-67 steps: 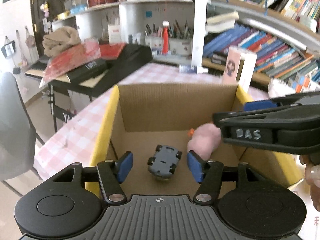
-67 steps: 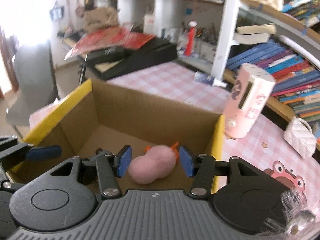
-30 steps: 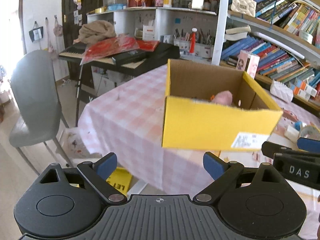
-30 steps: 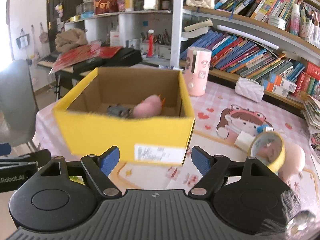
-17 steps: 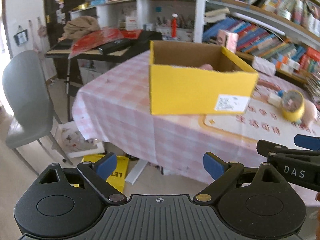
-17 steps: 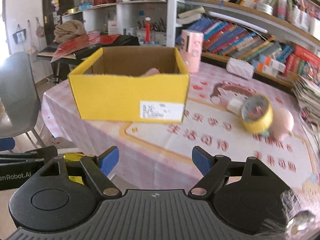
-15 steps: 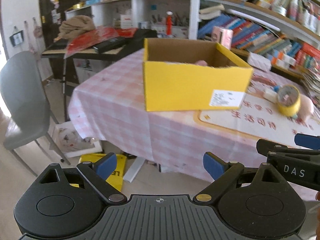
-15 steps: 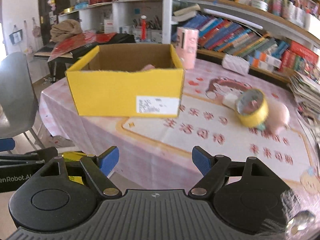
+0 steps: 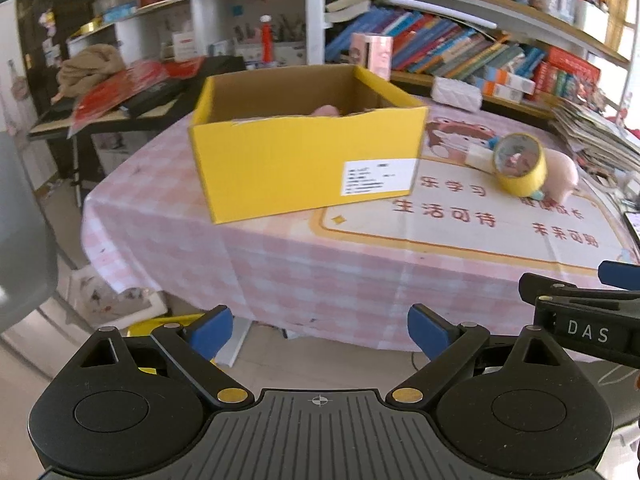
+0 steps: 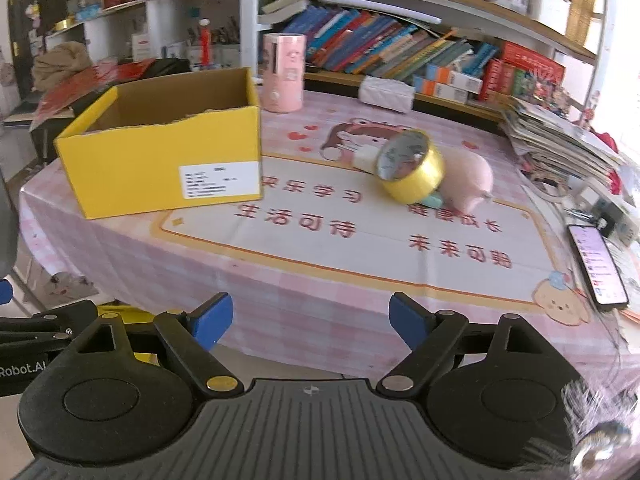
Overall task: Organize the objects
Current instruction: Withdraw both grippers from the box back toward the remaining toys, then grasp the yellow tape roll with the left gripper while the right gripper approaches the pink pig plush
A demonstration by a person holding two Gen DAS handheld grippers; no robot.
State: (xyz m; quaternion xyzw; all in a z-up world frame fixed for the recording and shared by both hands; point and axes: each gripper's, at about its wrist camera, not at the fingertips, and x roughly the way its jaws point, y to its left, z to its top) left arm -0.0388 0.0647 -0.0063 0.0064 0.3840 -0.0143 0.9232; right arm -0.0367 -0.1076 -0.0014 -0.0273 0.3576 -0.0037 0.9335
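Pink checked tablecloth [image 10: 320, 280] over table; bookshelves [image 10: 400, 52] behind; grey chair [image 9: 20, 220] left.

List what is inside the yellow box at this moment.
In the left wrist view, only the top of a pink soft toy shows above the near wall of the yellow box. That wall hides the box floor, so anything else inside cannot be seen. The right wrist view shows nothing inside.
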